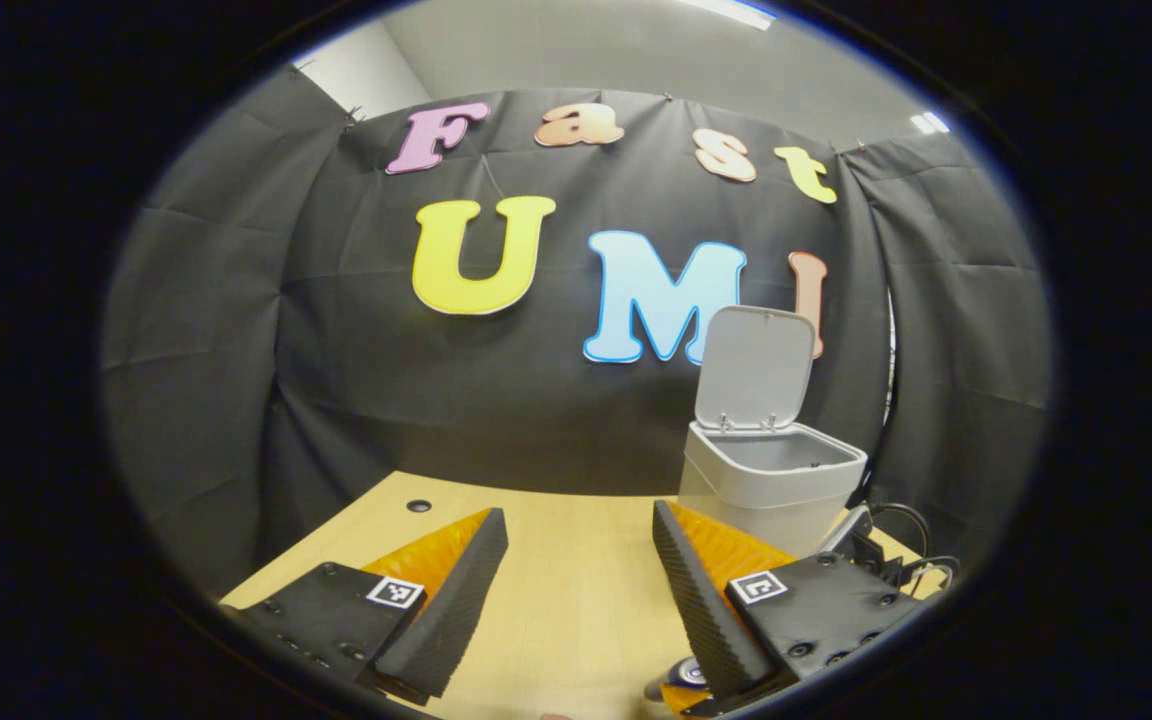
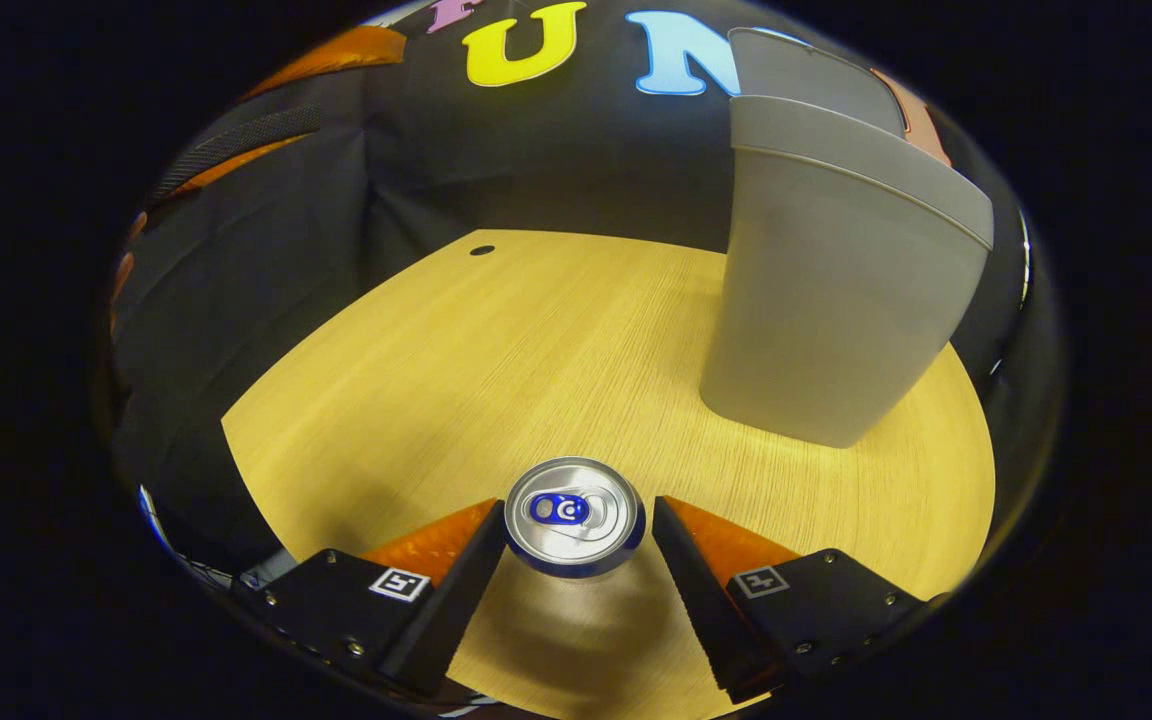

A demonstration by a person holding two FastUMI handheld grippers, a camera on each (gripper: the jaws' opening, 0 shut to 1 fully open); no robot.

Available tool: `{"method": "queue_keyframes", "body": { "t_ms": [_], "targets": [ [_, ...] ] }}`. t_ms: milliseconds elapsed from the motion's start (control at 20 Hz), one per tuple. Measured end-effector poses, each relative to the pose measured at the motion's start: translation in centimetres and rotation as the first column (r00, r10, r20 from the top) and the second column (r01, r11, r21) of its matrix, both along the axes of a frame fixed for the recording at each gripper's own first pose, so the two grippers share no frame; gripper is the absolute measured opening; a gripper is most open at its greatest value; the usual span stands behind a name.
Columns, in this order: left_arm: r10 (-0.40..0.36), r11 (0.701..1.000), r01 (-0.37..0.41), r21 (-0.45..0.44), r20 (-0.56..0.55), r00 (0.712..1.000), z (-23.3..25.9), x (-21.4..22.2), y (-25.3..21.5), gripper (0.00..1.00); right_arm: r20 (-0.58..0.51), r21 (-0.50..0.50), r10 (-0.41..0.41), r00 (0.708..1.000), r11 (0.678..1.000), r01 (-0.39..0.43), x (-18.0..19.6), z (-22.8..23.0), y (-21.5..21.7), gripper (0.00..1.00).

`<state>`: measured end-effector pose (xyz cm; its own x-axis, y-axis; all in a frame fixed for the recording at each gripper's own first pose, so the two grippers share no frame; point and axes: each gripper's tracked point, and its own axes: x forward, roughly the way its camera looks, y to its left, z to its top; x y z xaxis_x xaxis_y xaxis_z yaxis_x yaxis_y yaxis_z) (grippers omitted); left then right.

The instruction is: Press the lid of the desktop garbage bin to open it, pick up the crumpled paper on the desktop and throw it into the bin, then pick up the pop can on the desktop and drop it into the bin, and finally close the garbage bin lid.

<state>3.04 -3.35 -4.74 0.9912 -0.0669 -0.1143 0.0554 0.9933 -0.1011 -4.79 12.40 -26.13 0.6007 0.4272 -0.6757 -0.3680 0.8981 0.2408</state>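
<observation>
The grey desktop bin (image 1: 771, 480) stands on the right of the wooden desk (image 1: 556, 560) with its lid (image 1: 756, 365) raised upright. My left gripper (image 1: 577, 512) hovers open to the left of the bin, nothing between its fingers. In the right gripper view the pop can (image 2: 574, 515) stands upright on the desk, seen from above, silver top with a blue tab. My right gripper (image 2: 576, 505) is open, one finger close on each side of the can's top. The bin (image 2: 836, 280) rises just beyond the can, to the right.
A small dark hole (image 1: 419, 506) marks the desk's far left. Black cables (image 1: 901, 565) lie at the right edge by the bin. In the right gripper view, a finger of the left gripper (image 2: 236, 130) and a hand (image 2: 124, 265) sit high at the left.
</observation>
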Motion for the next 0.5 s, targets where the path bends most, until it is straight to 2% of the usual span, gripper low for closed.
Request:
{"method": "queue_keyframes", "body": {
  "t_ms": [100,500],
  "targets": [
    [0.003,1.000,-0.003,0.002,0.002,1.000,0.0,-0.2,0.2,0.95,0.007,-0.014,-0.004,1.000,1.000,0.004,-0.1,-0.1,-0.2,0.86],
    [0.005,1.000,-0.005,-0.001,-0.008,1.000,-0.3,-0.4,0.3,0.95,0.052,0.008,-0.035,0.998,0.999,0.035,-0.2,2.3,-1.7,0.86]
  ]
}}
